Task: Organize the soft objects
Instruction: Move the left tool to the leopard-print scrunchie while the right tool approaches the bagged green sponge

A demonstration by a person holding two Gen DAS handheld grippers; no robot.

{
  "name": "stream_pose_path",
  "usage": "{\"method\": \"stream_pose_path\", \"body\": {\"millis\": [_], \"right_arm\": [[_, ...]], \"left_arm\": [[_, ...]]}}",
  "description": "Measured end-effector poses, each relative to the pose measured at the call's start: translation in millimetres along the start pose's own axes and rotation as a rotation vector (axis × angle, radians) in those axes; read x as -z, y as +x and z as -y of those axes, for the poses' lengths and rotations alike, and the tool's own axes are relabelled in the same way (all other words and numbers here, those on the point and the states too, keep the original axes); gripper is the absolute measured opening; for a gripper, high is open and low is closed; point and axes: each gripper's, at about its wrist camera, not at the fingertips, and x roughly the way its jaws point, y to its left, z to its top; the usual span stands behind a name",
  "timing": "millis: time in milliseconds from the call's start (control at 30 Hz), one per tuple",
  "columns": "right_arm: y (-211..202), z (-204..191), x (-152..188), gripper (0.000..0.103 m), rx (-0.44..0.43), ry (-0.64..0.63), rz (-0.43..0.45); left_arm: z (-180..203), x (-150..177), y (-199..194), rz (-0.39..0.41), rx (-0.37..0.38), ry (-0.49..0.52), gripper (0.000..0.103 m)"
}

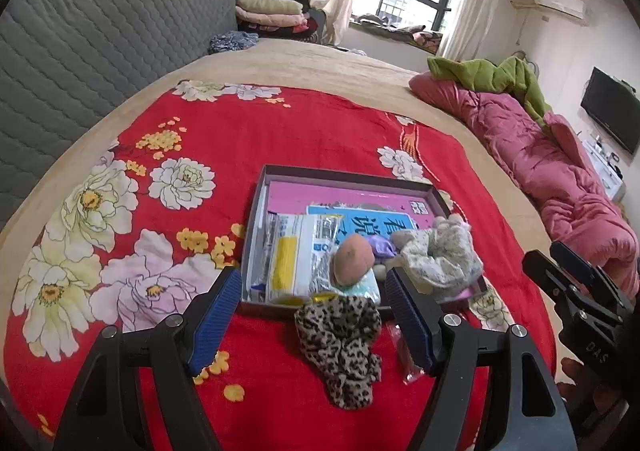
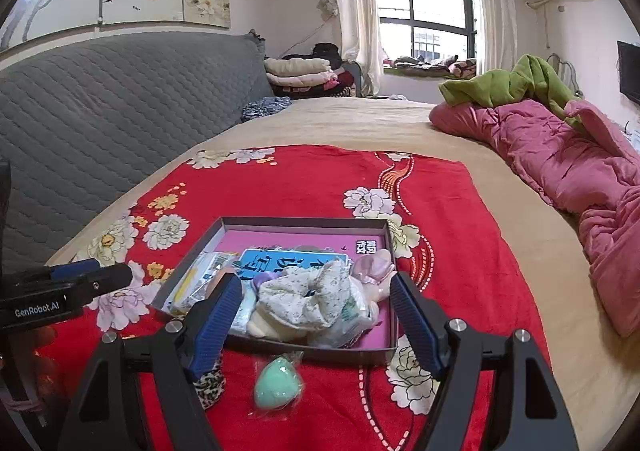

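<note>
Two grippers, both with jaws spread wide, gripping nothing: left gripper (image 1: 314, 315) above the leopard-print scrunchie (image 1: 340, 351), right gripper (image 2: 316, 325) above the near rim of the shallow box (image 2: 304, 222). Scrunchie lying on the red floral bedspread (image 1: 280, 131), just outside the box's near edge, beside a small red packet (image 1: 406, 355). Inside the box: white floral scrunchie (image 2: 312, 299) near the front right corner, brown plush ball (image 1: 354, 257), white-and-yellow plastic packet (image 1: 296, 257), blue booklet (image 2: 264, 263), all on a pink book (image 2: 288, 237). Mint-green sponge egg in clear wrap (image 2: 276, 383) on the bedspread, just outside the near edge. Pink quilt (image 2: 560, 155) along the bed's right edge.
</note>
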Motion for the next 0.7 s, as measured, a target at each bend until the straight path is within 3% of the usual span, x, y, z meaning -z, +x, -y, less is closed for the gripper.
{"method": "stream_pose_path", "body": {"millis": [233,700], "right_arm": [[-8.8,-5.2,5.7,0.076,-0.017,-0.006,-0.008],[-4.5,-3.4,35.2,0.076,-0.059,0.036,-0.104]], "left_arm": [[2.5,10.5,-9.1,-0.020,0.005,0.007,0.076],[3.1,43.3,7.5,-0.131,0.034,-0.008,0.076]]}}
